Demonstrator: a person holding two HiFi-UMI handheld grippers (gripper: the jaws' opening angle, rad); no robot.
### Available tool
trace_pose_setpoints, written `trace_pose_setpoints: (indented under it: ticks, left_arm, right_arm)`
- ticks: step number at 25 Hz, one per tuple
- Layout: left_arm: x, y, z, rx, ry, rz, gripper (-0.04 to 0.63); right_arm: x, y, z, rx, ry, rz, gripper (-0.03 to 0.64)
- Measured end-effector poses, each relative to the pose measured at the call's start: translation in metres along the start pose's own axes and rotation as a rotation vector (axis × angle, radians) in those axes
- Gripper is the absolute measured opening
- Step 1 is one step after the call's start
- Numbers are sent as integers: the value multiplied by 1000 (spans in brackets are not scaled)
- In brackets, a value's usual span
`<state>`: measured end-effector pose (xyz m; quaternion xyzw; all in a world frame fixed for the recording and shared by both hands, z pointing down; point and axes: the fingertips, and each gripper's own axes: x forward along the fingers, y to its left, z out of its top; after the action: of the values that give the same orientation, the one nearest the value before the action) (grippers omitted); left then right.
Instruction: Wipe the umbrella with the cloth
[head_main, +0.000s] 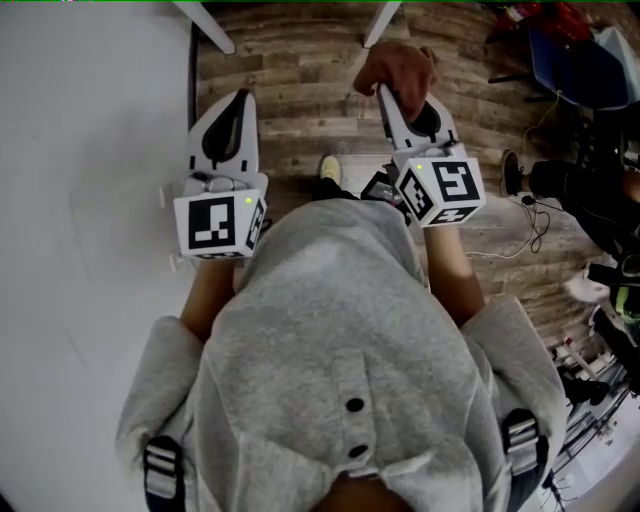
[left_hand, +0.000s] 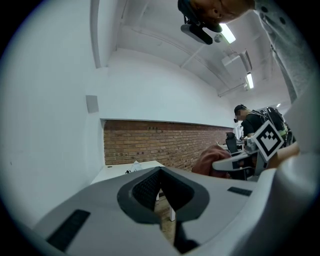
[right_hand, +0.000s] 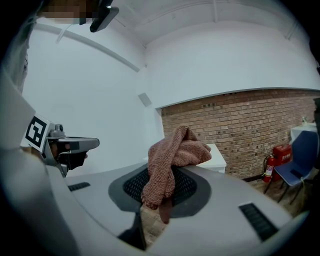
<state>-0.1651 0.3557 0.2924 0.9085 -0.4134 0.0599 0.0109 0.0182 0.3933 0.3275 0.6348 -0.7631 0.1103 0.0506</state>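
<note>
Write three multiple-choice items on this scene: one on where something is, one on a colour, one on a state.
1. Where is the cloth?
A. in a bucket
B. between the right tool's jaws
C. on a hook

2. What colour is the cloth?
A. blue
B. reddish-brown
C. white

3. How do the left tool's jaws stand?
A. wide apart
B. shut on the cloth
C. shut, nothing between them

Key:
1 B: the right gripper view shows it pinched in the jaws.
2 B: it reads reddish-brown in both gripper views.
3 C: the left gripper view shows the jaws closed together, empty.
</note>
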Motion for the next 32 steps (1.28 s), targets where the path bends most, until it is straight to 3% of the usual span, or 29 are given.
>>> trace_pose_setpoints:
  ticks: [16,32]
  left_arm:
    - [128,-8,8,37,43,14,15]
    - [152,0,10,82,24,59,15]
  right_arm:
    - [74,-107,12,38,9,20,89]
    - [98,-127,17,6,-14,42,89]
